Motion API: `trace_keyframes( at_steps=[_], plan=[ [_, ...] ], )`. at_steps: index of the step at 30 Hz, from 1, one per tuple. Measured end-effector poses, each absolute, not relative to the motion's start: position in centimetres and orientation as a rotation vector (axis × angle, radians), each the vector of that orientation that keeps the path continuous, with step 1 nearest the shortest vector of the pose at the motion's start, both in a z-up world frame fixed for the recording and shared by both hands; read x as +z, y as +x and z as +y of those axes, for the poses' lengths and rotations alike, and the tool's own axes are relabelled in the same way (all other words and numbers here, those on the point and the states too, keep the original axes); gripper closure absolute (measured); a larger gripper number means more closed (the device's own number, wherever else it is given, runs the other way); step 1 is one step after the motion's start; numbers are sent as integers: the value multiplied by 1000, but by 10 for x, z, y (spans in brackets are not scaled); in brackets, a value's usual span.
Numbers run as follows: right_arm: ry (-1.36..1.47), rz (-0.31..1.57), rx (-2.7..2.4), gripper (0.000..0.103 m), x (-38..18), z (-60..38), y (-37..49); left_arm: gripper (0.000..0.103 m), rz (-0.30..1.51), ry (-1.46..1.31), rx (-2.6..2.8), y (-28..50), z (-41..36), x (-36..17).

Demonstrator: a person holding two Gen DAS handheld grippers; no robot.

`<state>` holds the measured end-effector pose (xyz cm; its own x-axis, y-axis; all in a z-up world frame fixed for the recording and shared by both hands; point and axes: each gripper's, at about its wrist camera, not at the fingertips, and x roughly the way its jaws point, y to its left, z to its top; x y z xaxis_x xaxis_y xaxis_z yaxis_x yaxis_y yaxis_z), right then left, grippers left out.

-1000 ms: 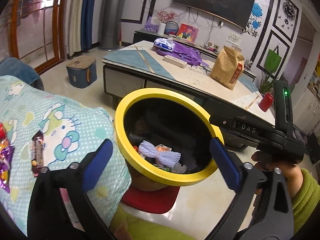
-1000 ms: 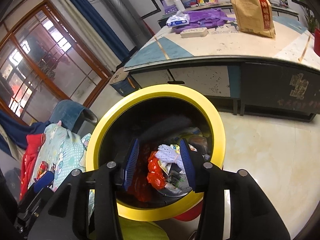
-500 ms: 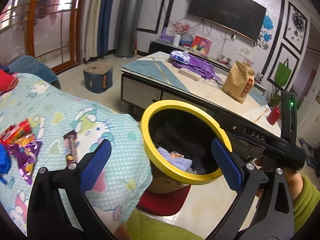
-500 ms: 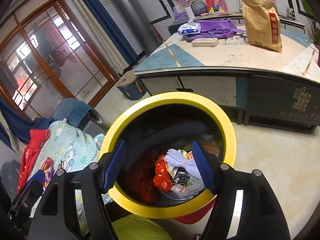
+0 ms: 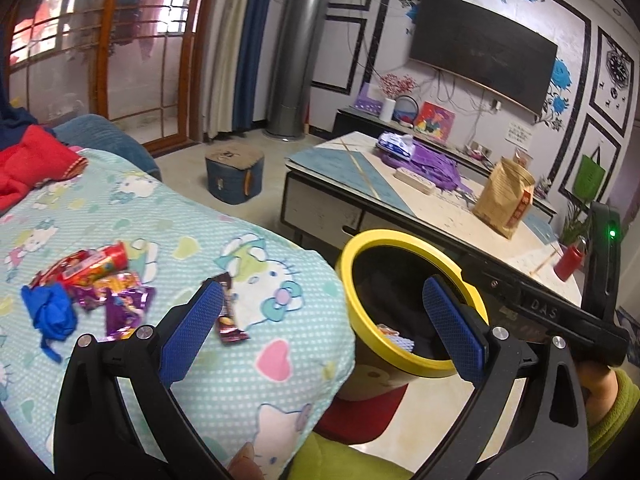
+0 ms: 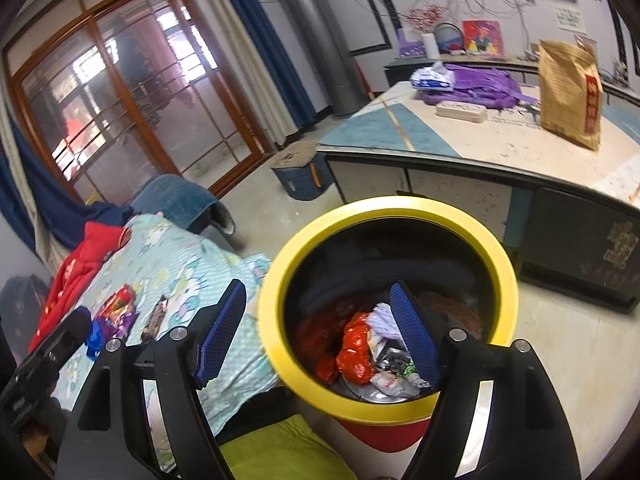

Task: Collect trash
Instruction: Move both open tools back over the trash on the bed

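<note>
The yellow-rimmed trash bin (image 6: 400, 204) stands on the floor beside a Hello Kitty blanket (image 5: 240, 360). Inside it lie a red wrapper (image 6: 354, 352), a pale net (image 6: 380, 316) and other scraps. My right gripper (image 6: 320, 312) hovers over the bin's near rim, its jaws opening with nothing between them. My left gripper (image 5: 324, 320) is open and empty, straddling the blanket's edge and the bin (image 5: 400, 236). On the blanket lie a brown candy-bar wrapper (image 5: 228, 316), purple wrappers (image 5: 120, 300), a red wrapper (image 5: 92, 264) and a crumpled blue piece (image 5: 50, 314).
A low table (image 5: 360, 168) behind the bin carries a brown paper bag (image 5: 504, 200) and purple cloth (image 5: 432, 160). A blue box stool (image 5: 234, 178) stands on the floor. Red clothing (image 5: 28, 164) lies at the blanket's far end. A hand in a green sleeve (image 5: 612, 400) holds the right gripper.
Both grippers rose and drew back from the bin toward the blanket. The right jaws widened, empty. The wrappers on the blanket came fully into the left view.
</note>
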<state>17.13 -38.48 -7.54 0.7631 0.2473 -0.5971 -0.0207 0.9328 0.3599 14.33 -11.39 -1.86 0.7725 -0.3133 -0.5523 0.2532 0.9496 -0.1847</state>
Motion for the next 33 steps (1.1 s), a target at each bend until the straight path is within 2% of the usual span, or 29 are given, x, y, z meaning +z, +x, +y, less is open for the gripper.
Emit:
trace_keyframes(
  at_steps=[33],
  plan=[
    [130, 662, 420, 24, -45, -244, 154, 11, 549, -250, 6, 133, 25, -13]
  ],
)
